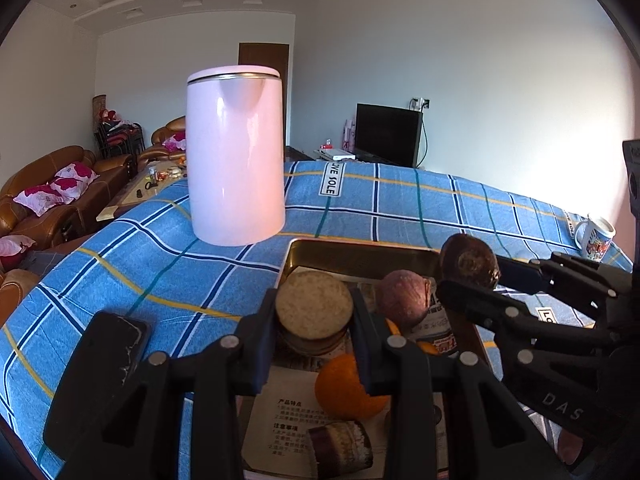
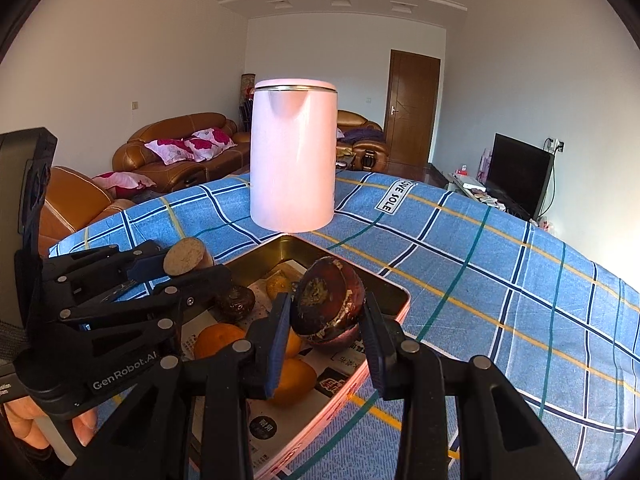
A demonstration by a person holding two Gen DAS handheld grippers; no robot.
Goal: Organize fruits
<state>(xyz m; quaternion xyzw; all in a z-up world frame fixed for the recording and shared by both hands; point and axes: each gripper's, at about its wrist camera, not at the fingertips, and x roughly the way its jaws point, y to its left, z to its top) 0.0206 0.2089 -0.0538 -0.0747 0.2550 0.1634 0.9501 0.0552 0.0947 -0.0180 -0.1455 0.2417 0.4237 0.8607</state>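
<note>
My left gripper [image 1: 314, 314] is shut on a cut brown fruit piece with a pale flat face [image 1: 314, 308], held above the metal tray [image 1: 360, 250]. It also shows in the right wrist view [image 2: 188, 258]. My right gripper [image 2: 326, 312] is shut on a dark purple-brown round fruit [image 2: 328, 306], held over the tray's right side [image 2: 394, 300]; this fruit shows in the left wrist view [image 1: 470, 262]. In the tray lie oranges [image 1: 346, 386] [image 2: 218, 340], another dark fruit [image 1: 404, 298] [image 2: 236, 304] and a cut piece [image 1: 340, 444] on printed paper.
A tall pink kettle [image 1: 236, 156] [image 2: 294, 156] stands on the blue checked cloth [image 1: 160, 264] behind the tray. A mug [image 1: 594, 236] sits at the far right. A black phone [image 1: 108, 352] lies left of the tray. Sofas, a television and a door lie beyond.
</note>
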